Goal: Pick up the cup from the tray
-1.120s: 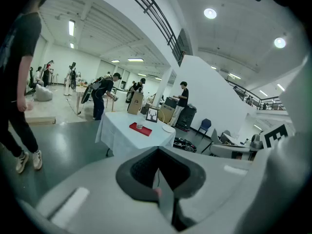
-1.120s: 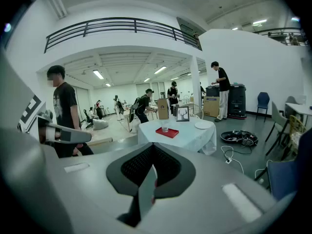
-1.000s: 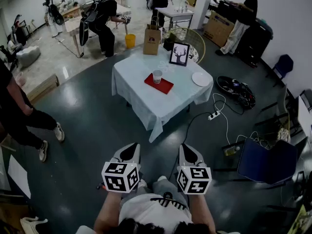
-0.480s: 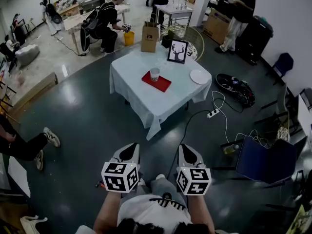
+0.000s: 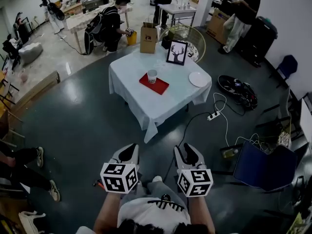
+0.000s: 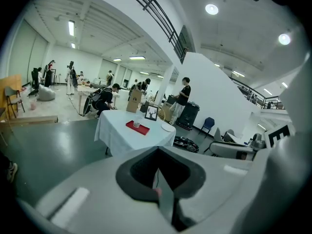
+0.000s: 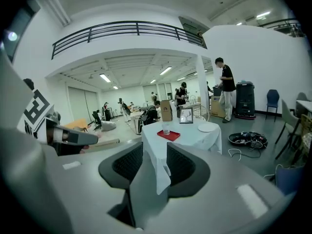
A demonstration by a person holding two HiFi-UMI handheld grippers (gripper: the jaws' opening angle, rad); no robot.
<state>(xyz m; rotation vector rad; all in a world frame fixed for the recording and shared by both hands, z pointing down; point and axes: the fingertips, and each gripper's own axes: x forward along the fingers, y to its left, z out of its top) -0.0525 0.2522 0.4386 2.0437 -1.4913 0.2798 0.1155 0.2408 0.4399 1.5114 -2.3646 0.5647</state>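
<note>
A pale cup [image 5: 152,76] stands upright on a red tray [image 5: 157,85] on the white-clothed table [image 5: 165,104], far ahead across the floor. Both gripper views show the cup [image 6: 137,123] [image 7: 166,128] and the tray [image 6: 141,128] [image 7: 171,136], small and distant. Low in the head view, close to my body and far short of the table, are both grippers. My left gripper [image 5: 129,151] [image 6: 157,156] is shut with nothing in it. My right gripper [image 5: 187,151] [image 7: 155,150] has just been opening; a gap shows between its pads and nothing is in it.
On the table also stand a framed deer picture [image 5: 177,53] and a white plate [image 5: 199,79]. A paper bag [image 5: 147,33] sits behind it. Cables and a power strip [image 5: 213,115] lie right of the table, a blue chair [image 5: 265,167] at my right. People work at the back; someone's legs [image 5: 27,160] show at left.
The right gripper's jaws have parted from shut to a visible gap. The person at the left has walked off toward the lower left. The table sits slightly higher in the head view.
</note>
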